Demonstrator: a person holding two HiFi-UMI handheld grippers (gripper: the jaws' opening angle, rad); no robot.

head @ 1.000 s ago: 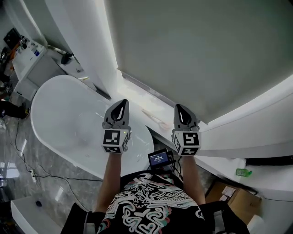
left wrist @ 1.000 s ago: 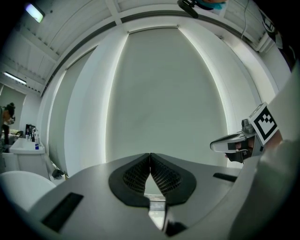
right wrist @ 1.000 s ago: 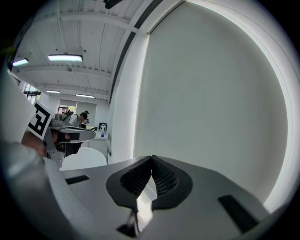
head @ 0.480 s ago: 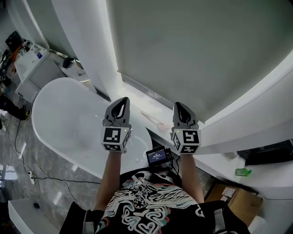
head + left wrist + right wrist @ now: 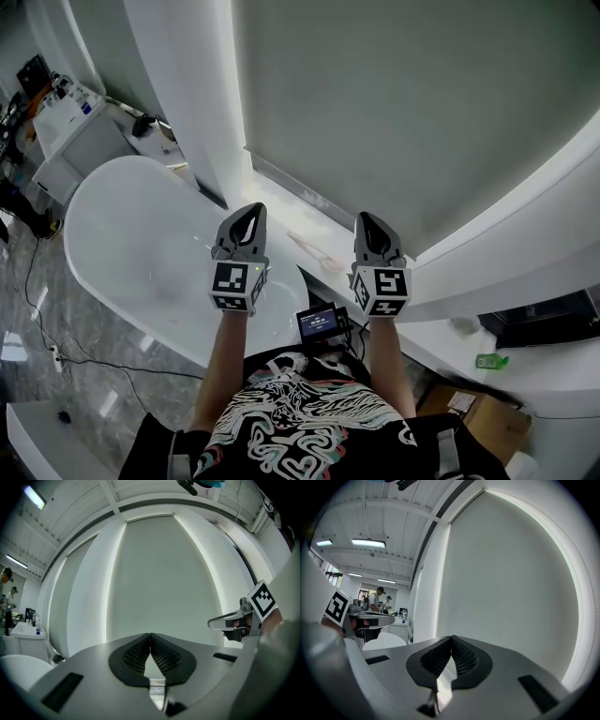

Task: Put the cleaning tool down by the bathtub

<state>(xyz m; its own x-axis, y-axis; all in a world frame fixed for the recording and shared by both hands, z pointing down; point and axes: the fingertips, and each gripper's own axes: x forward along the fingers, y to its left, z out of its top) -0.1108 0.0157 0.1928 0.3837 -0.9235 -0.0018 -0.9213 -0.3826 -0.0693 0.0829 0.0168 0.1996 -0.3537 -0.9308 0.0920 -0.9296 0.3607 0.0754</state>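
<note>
Your left gripper [image 5: 249,210] and right gripper [image 5: 367,219] are both raised side by side in front of you. In each gripper view the jaws are clenched tip to tip with nothing between them, so you are carrying nothing.

A slim, pale stick-like thing, which I take to be the cleaning tool [image 5: 315,248], lies flat on the white ledge [image 5: 278,195]. It is between your two grippers, at about 3 o'clock of the left one, and neither gripper touches it. It is too small to make out its head.

The bathtub [image 5: 131,246] fills the 9 o'clock side of the head view, and the ledge runs along its far rim, so the tool rests just beside the tub.

By this layout, the putting-down looks done. What remains, if anything, is only to draw both grippers back clear of the ledge.
</note>
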